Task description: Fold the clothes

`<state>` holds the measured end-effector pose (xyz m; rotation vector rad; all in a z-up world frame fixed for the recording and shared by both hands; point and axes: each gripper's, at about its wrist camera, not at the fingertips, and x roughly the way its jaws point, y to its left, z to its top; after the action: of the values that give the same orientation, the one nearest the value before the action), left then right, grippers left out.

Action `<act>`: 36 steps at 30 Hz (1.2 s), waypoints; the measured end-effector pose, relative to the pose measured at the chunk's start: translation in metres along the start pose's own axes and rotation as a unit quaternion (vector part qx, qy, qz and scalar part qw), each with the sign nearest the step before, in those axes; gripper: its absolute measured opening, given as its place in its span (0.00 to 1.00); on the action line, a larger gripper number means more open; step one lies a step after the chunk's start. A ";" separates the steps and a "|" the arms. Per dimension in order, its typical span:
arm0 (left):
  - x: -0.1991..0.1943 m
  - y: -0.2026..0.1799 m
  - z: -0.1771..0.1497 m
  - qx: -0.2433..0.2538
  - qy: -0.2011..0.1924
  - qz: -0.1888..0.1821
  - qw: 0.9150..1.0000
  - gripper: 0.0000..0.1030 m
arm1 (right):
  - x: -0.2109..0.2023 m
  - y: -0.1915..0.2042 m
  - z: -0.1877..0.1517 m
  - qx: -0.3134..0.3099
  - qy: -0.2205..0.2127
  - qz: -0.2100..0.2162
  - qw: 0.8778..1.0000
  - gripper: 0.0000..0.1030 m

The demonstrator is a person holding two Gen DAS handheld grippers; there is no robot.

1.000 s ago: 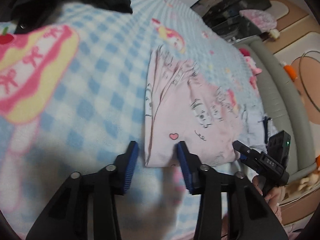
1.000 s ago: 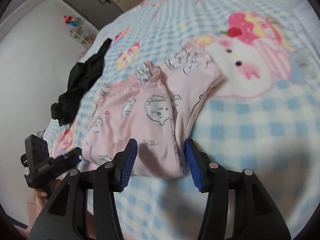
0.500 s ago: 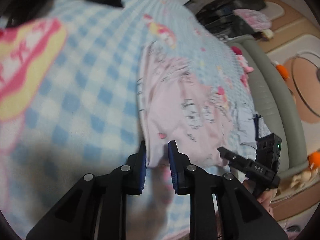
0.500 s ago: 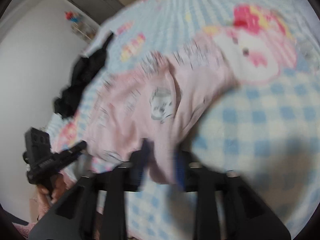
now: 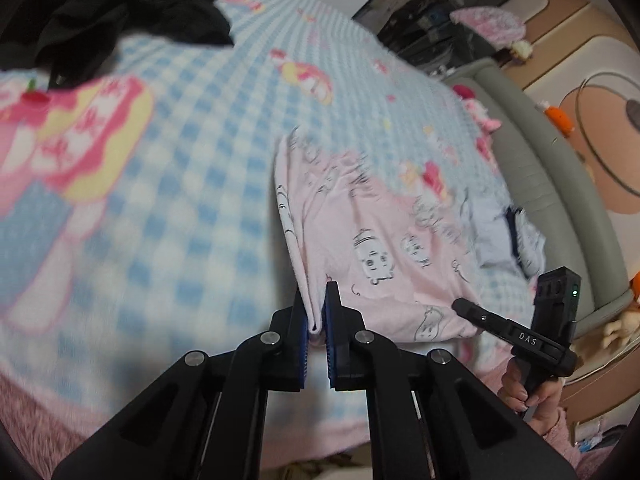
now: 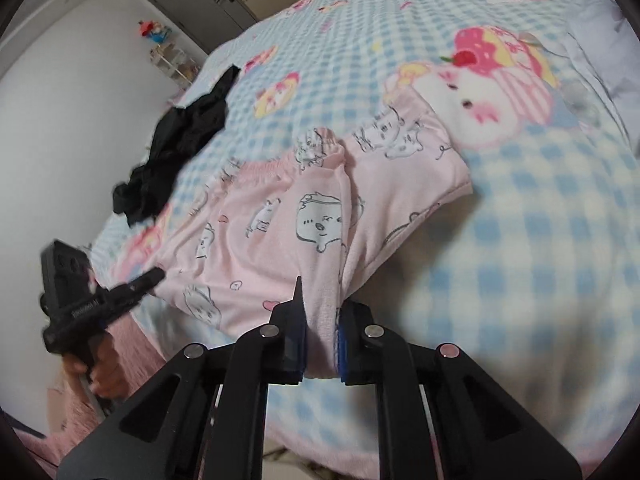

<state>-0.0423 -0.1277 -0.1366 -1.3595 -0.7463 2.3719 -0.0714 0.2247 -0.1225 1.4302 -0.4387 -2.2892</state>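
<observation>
Both tongs are biting cloth right now. The left tongs [image 5: 316,312] have just been closing, and their blue pads are clamped on a corner fold of the pale pink cotton pyjama bottoms printed with little cartoon animal faces [image 5: 380,240], with the fabric edge pinched between the jaws. Over in the right wrist view, the right tongs [image 6: 320,320] have just been closing too, and a thicker bunch of the same pink pyjama bottoms [image 6: 280,240] sits squeezed between their pads. So the garment is gripped at its near edge by both tools, one at each corner.

The pyjama bottoms lie on the bed, spread over a blue-and-white checked fleece blanket with pink cartoon cake and kitten motifs [image 5: 180,200], close to the bed's near edge, waistband end away from the cameras. The part by the right tongs hangs lifted and creased off the blanket; the far part looks flat.

Further up the bed, well apart from the pink garment, a crumpled heap of black clothing [image 5: 120,12] rests on the blanket. A folded light blue garment with dark trim [image 5: 504,236] lies just beyond the pink one, near the bed's grey padded rim [image 5: 540,184].

No boxes, baskets or drawers hold any clothes here; everything lies loose on the blanket
</observation>
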 end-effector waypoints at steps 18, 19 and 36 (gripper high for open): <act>0.054 -0.074 -0.030 0.184 0.023 0.118 0.976 0.32 | -0.012 0.061 -0.017 -0.143 -0.022 -0.095 0.985 0.32; 0.058 -0.072 -0.033 0.189 0.030 0.133 0.972 0.31 | 0.000 0.064 -0.021 -0.152 -0.009 -0.102 0.983 0.31; 0.023 -0.037 -0.041 0.143 0.006 0.158 0.977 0.11 | -0.029 0.007 -0.050 -0.086 -0.017 -0.127 0.988 0.03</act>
<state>-0.0183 -0.0743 -0.1484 -1.4499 -0.1783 2.5783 -0.0138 0.2302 -0.1185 1.4326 -0.0670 -2.4826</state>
